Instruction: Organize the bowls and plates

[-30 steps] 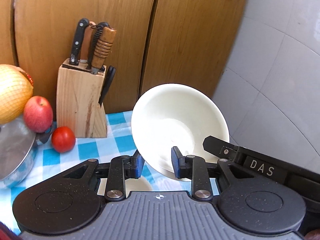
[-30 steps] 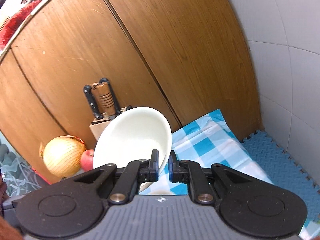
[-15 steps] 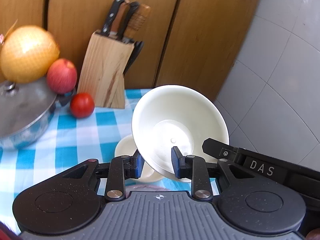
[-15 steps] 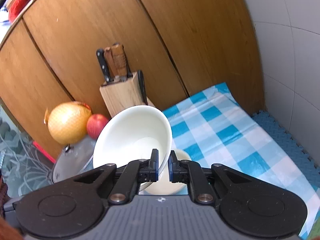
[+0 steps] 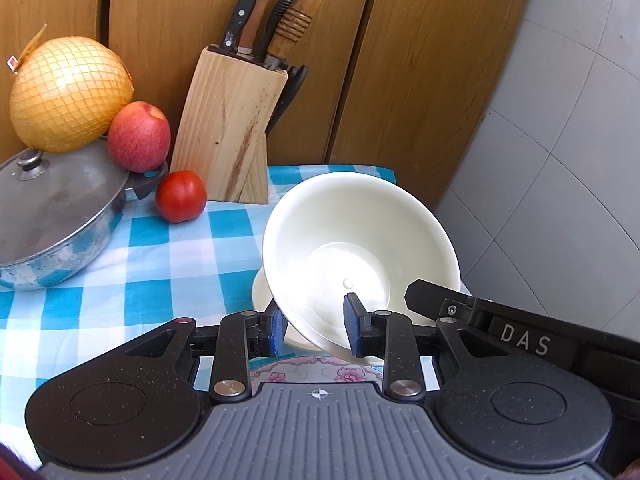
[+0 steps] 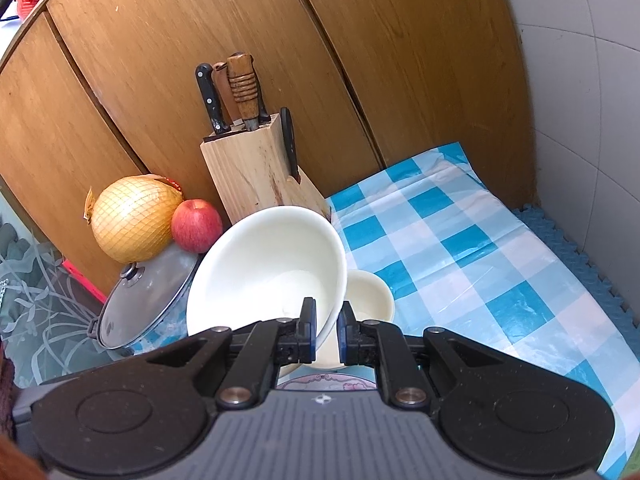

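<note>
Two grippers here: right gripper (image 6: 324,332) pinches the big bowl's (image 6: 272,264) rim, tilted for nesting over the small bowl (image 6: 370,292); left gripper (image 5: 314,326) sits spread around it.

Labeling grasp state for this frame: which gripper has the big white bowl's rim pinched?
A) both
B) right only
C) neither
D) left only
B: in the right wrist view the right gripper is shut on the rim of the bowl, while in the left wrist view the left gripper stands wide open, with the bowl's lower edge only passing between its fingers.
</note>
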`<action>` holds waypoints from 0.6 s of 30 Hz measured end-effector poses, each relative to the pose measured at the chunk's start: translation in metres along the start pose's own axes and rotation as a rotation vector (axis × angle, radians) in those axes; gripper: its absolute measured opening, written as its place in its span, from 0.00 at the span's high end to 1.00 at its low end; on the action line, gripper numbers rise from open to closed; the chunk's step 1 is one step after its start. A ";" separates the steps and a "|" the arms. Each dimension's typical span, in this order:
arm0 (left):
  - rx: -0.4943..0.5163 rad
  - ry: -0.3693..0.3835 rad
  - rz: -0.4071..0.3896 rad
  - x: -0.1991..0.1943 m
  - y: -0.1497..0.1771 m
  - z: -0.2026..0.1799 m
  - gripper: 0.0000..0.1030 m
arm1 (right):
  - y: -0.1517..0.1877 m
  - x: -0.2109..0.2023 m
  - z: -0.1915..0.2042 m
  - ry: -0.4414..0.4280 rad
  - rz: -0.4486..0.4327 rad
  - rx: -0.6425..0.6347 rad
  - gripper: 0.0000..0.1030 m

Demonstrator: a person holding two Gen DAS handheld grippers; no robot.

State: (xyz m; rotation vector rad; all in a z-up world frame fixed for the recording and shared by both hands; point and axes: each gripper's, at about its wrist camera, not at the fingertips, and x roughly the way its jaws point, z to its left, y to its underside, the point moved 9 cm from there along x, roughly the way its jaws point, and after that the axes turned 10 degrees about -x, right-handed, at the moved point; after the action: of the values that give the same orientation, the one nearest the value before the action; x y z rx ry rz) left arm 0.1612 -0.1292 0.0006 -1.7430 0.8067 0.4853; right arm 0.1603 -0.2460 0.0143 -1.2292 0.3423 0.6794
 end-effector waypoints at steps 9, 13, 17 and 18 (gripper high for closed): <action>-0.002 -0.001 0.026 0.016 0.002 0.000 0.65 | 0.001 0.012 -0.010 0.013 0.027 0.013 0.88; 0.002 -0.006 0.037 0.024 0.002 0.000 0.65 | 0.000 0.019 -0.012 0.016 0.038 0.017 0.88; 0.001 -0.012 0.045 0.030 0.001 0.002 0.65 | 0.000 0.025 -0.013 0.017 0.048 0.022 0.88; 0.000 -0.013 0.048 0.032 0.001 0.003 0.65 | 0.000 0.026 -0.013 0.017 0.051 0.024 0.88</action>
State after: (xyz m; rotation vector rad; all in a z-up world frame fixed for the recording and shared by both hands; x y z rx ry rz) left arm 0.1825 -0.1355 -0.0219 -1.7221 0.8413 0.5282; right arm 0.1815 -0.2506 -0.0054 -1.2073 0.3960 0.7071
